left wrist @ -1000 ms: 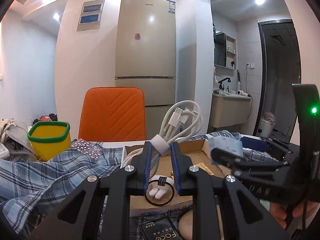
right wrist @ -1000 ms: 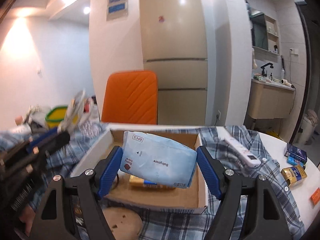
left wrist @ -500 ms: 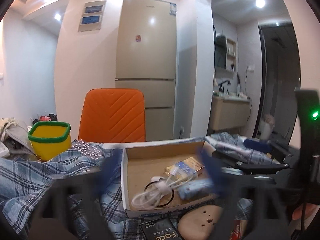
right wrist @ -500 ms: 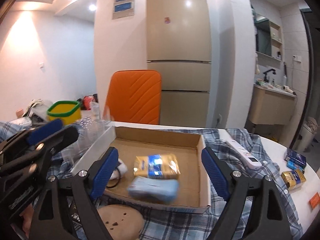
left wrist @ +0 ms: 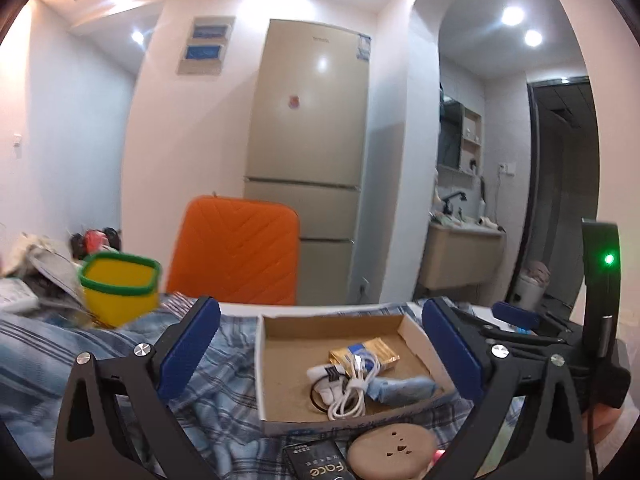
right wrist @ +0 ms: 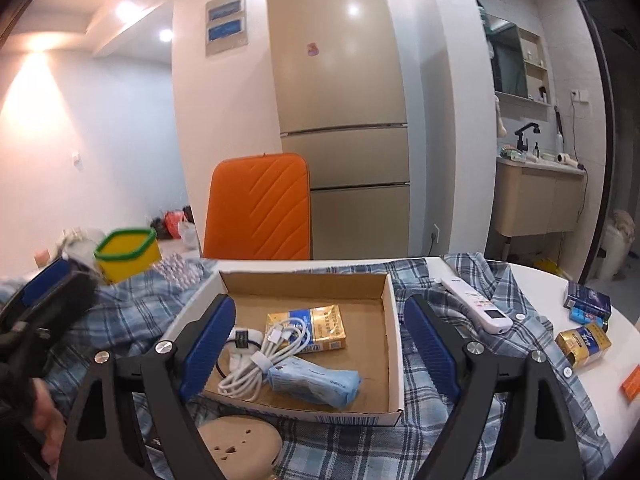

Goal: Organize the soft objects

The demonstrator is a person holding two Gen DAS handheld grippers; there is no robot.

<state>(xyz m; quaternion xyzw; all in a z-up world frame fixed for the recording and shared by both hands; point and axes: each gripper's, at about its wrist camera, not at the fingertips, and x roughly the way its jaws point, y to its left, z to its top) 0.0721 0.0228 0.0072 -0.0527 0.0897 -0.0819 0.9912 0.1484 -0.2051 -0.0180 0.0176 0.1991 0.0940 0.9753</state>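
A shallow cardboard box (right wrist: 394, 344) (left wrist: 259, 364) lies on a blue plaid cloth (right wrist: 432, 432) (left wrist: 100, 364). In it lie a coiled white cable (right wrist: 264, 356) (left wrist: 352, 392), a light blue soft pack (right wrist: 316, 380) (left wrist: 404, 386) and a gold packet (right wrist: 324, 326) (left wrist: 368, 354). My left gripper (left wrist: 320, 356) is open and empty, just before and above the box. My right gripper (right wrist: 318, 344) is open and empty, its jaws spread over the box's width.
A yellow bin with a green rim (left wrist: 120, 288) (right wrist: 128, 254) stands at the left. An orange chair back (left wrist: 236, 250) is behind the table. A white remote (right wrist: 476, 304) and small boxes (right wrist: 586, 320) lie at the right. A round tan disc (right wrist: 240, 444) sits before the box.
The left gripper opened and dropped the white cable into the box. The right gripper opened and dropped the blue pack into the box. Both grippers drew back a little.
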